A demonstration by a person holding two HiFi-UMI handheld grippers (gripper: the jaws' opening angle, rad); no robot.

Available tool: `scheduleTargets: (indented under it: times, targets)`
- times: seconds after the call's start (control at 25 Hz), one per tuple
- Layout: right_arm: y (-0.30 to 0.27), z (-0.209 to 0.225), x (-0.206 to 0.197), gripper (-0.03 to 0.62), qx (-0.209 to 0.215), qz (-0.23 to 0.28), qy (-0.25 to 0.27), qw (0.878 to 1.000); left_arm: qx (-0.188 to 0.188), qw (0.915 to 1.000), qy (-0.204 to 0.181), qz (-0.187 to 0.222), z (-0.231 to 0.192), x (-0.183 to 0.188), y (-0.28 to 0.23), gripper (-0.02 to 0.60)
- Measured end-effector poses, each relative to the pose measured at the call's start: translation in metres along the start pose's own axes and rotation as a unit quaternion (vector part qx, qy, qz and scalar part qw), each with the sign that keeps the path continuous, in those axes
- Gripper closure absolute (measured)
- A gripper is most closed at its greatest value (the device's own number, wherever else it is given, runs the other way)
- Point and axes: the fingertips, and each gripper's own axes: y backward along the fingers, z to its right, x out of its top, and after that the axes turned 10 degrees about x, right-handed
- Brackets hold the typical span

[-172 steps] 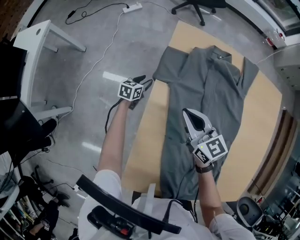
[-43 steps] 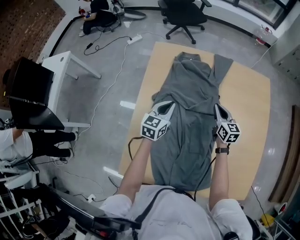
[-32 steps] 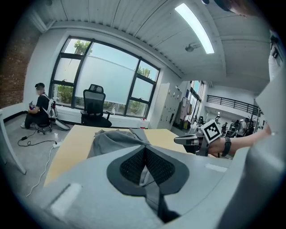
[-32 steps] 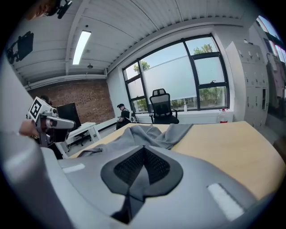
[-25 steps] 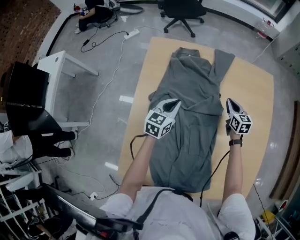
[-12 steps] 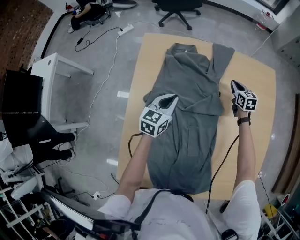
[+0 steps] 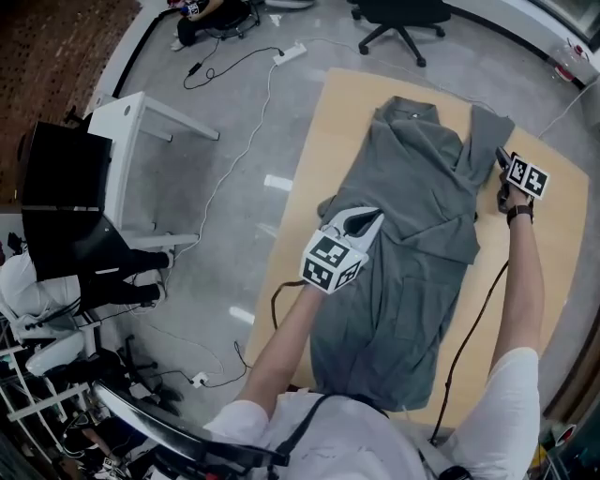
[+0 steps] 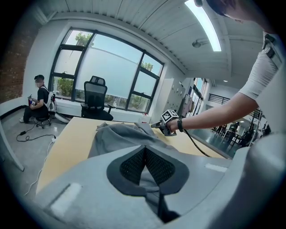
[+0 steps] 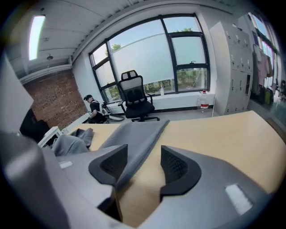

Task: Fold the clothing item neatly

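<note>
1. A grey shirt [image 7: 412,216] lies flat along a wooden bench [image 7: 337,112], collar towards 12 o'clock and hem towards 6 o'clock.
2. The left tool [image 7: 367,217] sits at the shirt's 9 o'clock edge. Its jaws are pressed together on a raised fold of the grey cloth.
3. The right tool [image 7: 500,155] is out at 2 o'clock, beside the sleeve [image 7: 483,127], which points up towards 12 o'clock. Its jaws have just been opening and now stand wide. The sleeve runs between them, close to one pad, but neither pad presses on it.
4. The step in hand looks like folding the sides inward: one side is gripped, and the sleeve is about to be taken.
5. The next move probably calls for the right tool to close on the sleeve. It would then carry the sleeve towards 9 o'clock, across the shirt's body, and lay it down smooth.
6. The left grip likely needs to hold steady so the cloth does not drag.
7. The person's shoulders and arms cover the hem at 6 o'clock.
8. It is hard to tell how many layers the left tool pinches.
9. It is also hard to tell whether the sleeve touches the right tool's near pad.
10. An office chair [image 7: 403,14] at 12 o'clock is cut off by the frame.
</note>
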Motion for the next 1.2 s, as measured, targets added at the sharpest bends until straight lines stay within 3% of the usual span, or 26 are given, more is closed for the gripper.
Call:
scheduleTargets:
  times: [0.16,0.2,0.4,0.56,0.64,0.76,0.88,0.96,1.08,1.16,1.2]
  targets:
    - [-0.019,0.016,-0.007,0.358,-0.023,-0.015,-0.018,0.999,-0.001,1.0000,0.001,-0.004,-0.007,-0.006,-0.003,0.582]
    - [-0.021,0.017,-0.009,0.385,-0.033,-0.021,-0.012,0.999,0.000,1.0000,0.003,-0.004,-0.008,-0.008,-0.004,0.582]
    - [-0.021,0.013,-0.013,0.401,-0.078,-0.030,0.048,0.995,0.000,0.9999,0.011,-0.009,-0.015,-0.015,-0.002,0.581]
    - [-0.026,0.004,-0.011,0.469,-0.067,-0.039,0.110,0.991,0.000,0.9999,0.013,-0.009,-0.017,-0.018,-0.003,0.582]
    - [-0.029,-0.002,-0.012,0.568,-0.057,-0.051,0.130,0.989,-0.001,0.9998,0.016,-0.010,-0.017,-0.020,-0.003,0.581]
    - [-0.024,-0.006,-0.014,0.571,-0.029,-0.031,0.087,0.995,-0.003,0.9998,0.020,-0.009,-0.014,-0.020,0.001,0.582]
    - [0.002,-0.018,0.008,0.572,0.008,0.069,0.026,0.997,-0.002,0.9997,0.022,0.001,-0.011,-0.013,0.008,0.582]
    - [0.025,-0.045,0.030,0.572,0.045,0.122,0.055,0.990,0.002,0.9996,0.026,0.009,-0.012,-0.008,0.013,0.582]
    - [0.059,-0.112,0.048,0.572,0.104,0.148,0.157,0.971,0.010,0.9991,0.037,0.018,-0.014,-0.005,0.023,0.583]
    - [0.076,-0.170,0.044,0.572,0.148,0.138,0.247,0.948,0.017,0.9986,0.044,0.024,-0.016,-0.005,0.031,0.581]
    - [0.081,-0.203,0.035,0.572,0.172,0.125,0.299,0.930,0.022,0.9982,0.048,0.028,-0.019,-0.004,0.034,0.581]
